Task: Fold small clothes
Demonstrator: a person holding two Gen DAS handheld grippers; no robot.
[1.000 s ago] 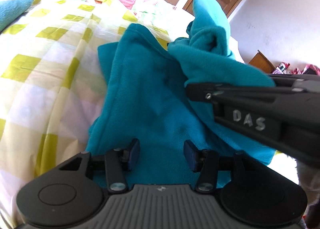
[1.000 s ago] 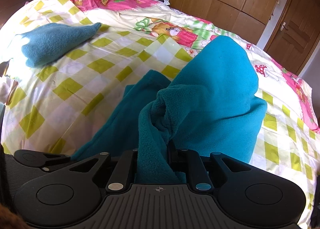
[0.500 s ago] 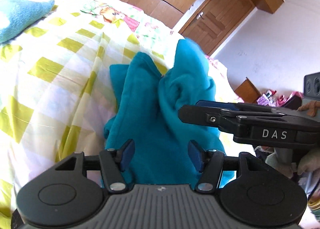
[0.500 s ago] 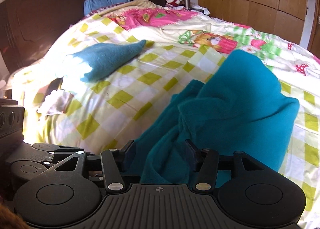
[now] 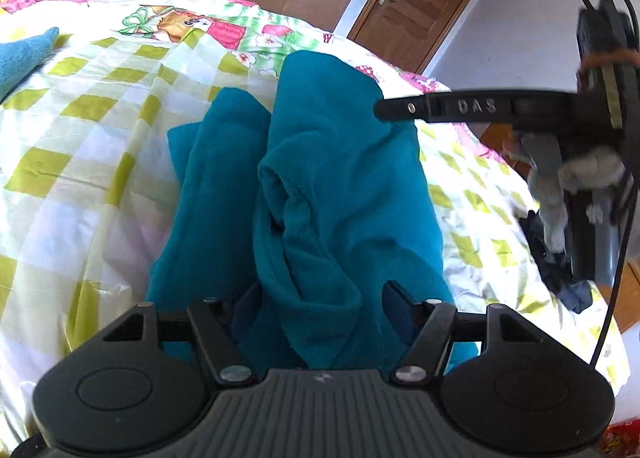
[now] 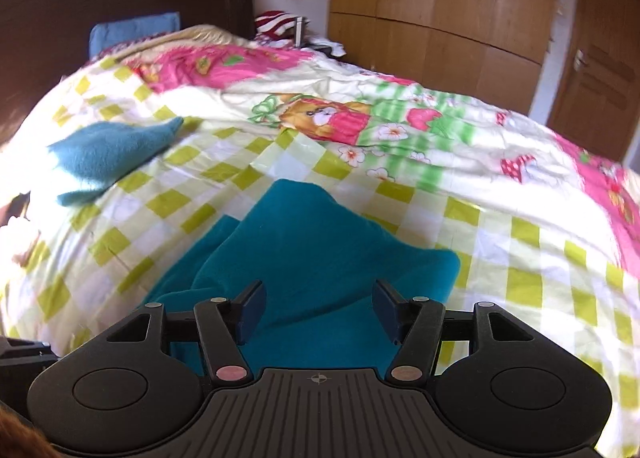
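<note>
Lying bunched on the checked quilt [image 6: 500, 242], the teal garment [image 5: 328, 178] is needing its ridge flattened, so the left gripper [image 5: 316, 302], standing wide around a fold, and the right gripper [image 6: 318, 308], opening over cloth untouched, are needing fresh edge grips.

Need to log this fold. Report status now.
Right gripper jaws opening, nothing pinched. Left gripper open, straddling a fold. Teal fleece garment bunched on the bed. Nothing in the way.
</note>
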